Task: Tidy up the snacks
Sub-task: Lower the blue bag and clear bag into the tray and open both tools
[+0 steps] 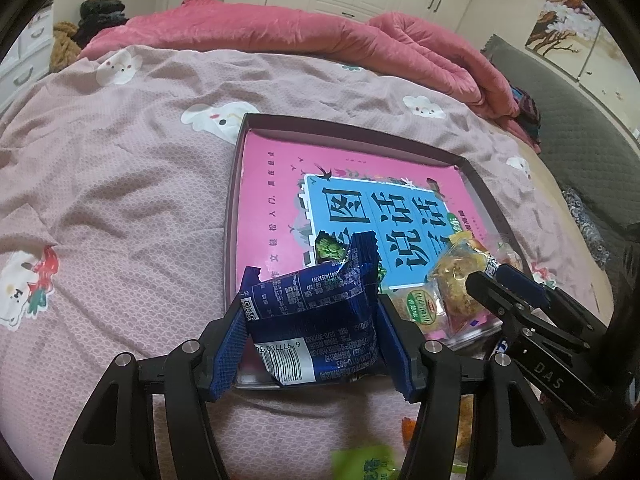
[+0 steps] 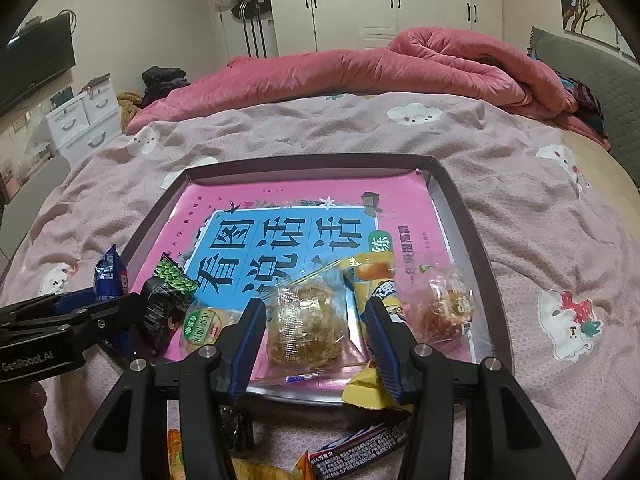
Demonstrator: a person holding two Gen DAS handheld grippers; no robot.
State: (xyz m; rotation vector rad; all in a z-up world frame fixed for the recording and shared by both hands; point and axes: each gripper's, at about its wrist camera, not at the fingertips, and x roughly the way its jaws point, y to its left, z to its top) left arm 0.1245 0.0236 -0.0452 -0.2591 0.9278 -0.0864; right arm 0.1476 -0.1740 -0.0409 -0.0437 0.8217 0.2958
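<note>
Two claws work over the bed. Left claw (image 1: 316,340) is clenched on a crumpled blue snack packet (image 1: 316,304), held at the near-left edge of the shallow tray (image 1: 236,184). Right claw (image 2: 316,344) is spread apart, its pads either side of a clear-wrapped pastry (image 2: 306,322) lying in the tray. Yellow packet (image 2: 374,280) touches the right pad. Pink book (image 2: 304,216) lines the tray, on the pink bedsheet (image 2: 540,240).

One tray (image 2: 460,200), one book (image 2: 280,216), two grippers (image 2: 316,344).
</note>
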